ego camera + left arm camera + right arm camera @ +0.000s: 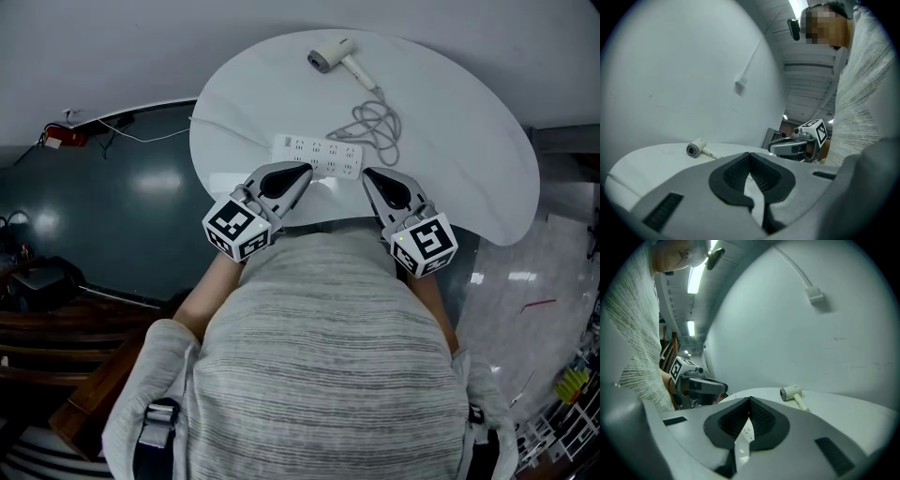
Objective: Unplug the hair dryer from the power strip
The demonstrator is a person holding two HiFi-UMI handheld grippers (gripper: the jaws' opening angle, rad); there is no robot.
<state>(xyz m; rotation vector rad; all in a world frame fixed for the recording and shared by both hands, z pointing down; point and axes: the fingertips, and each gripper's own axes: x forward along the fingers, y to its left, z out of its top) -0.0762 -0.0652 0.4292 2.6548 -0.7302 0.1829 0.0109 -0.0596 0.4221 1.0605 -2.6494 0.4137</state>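
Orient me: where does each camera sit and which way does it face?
Head view: on the head, steeply down at the table, power strip, hair dryer; sweater, left gripper, right gripper show.
Left gripper view: along its shut jaws across the table; right gripper and sweater at right.
Right gripper view: along its shut jaws; left gripper, sweater at left.
All share the hair dryer.
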